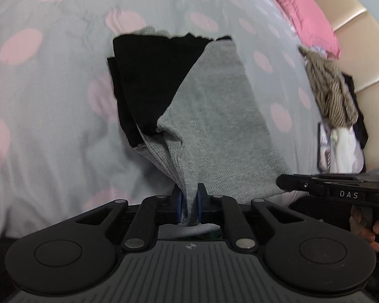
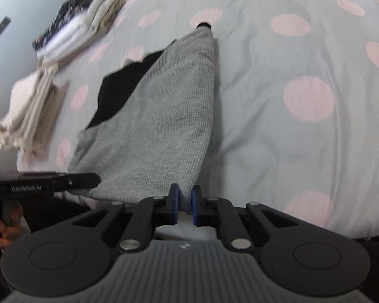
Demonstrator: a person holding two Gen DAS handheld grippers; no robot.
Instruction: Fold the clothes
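A grey and black knit garment (image 1: pixel 214 116) lies on the spotted bedspread (image 1: pixel 50 101), its near edge lifted. My left gripper (image 1: pixel 189 207) is shut on the garment's near left corner, grey cloth bunched between the blue pads. In the right wrist view the same garment (image 2: pixel 159 126) stretches away from me, black part on its left. My right gripper (image 2: pixel 184 208) is shut on its near right corner, a thin fold of grey cloth pinched between the pads. Each gripper shows at the side of the other's view: the right gripper (image 1: pixel 280 183) and the left gripper (image 2: pixel 97 178).
Stacks of folded clothes (image 2: pixel 70 25) and beige folded cloth (image 2: pixel 30 116) lie at the bed's left side. A crumpled striped garment (image 1: pixel 331 93) and white clothes (image 1: pixel 343 149) lie to the right, near a pink pillow (image 1: pixel 303 12) and a padded headboard (image 1: pixel 353 25). A hand (image 1: pixel 369 224) holds the right gripper.
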